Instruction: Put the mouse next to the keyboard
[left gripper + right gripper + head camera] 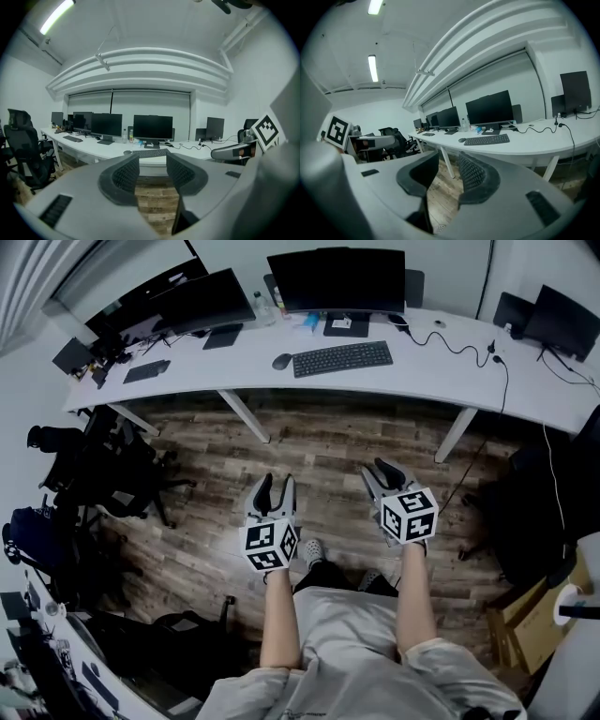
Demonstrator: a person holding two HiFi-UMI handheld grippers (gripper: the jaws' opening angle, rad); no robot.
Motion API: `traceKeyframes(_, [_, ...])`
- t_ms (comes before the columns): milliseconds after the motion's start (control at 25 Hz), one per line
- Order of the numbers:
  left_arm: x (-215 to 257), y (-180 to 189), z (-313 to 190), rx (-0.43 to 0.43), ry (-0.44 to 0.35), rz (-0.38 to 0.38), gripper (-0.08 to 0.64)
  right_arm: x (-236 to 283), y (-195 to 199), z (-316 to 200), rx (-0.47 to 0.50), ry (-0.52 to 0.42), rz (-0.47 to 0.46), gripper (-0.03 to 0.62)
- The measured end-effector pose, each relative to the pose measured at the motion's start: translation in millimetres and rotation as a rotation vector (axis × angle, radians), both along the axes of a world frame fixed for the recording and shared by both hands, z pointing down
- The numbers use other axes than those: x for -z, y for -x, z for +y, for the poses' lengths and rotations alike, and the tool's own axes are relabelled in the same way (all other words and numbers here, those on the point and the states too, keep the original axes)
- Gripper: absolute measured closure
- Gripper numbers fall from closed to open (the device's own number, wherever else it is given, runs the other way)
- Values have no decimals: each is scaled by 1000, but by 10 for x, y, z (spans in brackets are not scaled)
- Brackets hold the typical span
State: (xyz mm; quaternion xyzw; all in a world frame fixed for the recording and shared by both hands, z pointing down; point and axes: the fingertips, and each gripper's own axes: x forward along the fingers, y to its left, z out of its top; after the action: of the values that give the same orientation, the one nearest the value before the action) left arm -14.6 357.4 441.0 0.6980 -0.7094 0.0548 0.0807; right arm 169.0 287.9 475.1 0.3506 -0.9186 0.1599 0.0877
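A dark mouse (281,361) lies on the long white desk (422,376), just left of a black keyboard (342,358), in front of a black monitor (336,279). Both show small in the left gripper view, mouse (127,152) and keyboard (150,153), and in the right gripper view, mouse (462,139) and keyboard (486,139). My left gripper (276,488) and right gripper (380,472) hang over the wooden floor, well short of the desk. Each is open, with only floor between the jaws (153,171) (447,176).
Black office chairs (103,474) stand at the left. More monitors (192,298) and a second keyboard (147,370) sit on the desk's left part. A black cable (459,348) runs over its right part. White desk legs (246,416) come down to the floor. A cardboard box (530,620) stands at the right.
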Motion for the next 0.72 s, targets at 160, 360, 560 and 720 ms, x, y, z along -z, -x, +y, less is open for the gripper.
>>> traceKeyframes(160, [-27, 140, -50, 12, 12, 7, 376, -83, 50, -67, -8, 28, 5, 440])
traceKeyframes(360, [17, 310, -201, 3, 41, -8, 377, -151, 131, -244, -15, 68, -34, 425])
traceKeyframes(560, [-45, 696, -408, 0, 50, 16, 377, -247, 396, -483, -41, 81, -45, 425])
traceKeyframes(720, [-113, 1126, -641, 43, 31, 76, 377, -261, 667, -647, -44, 73, -4, 413])
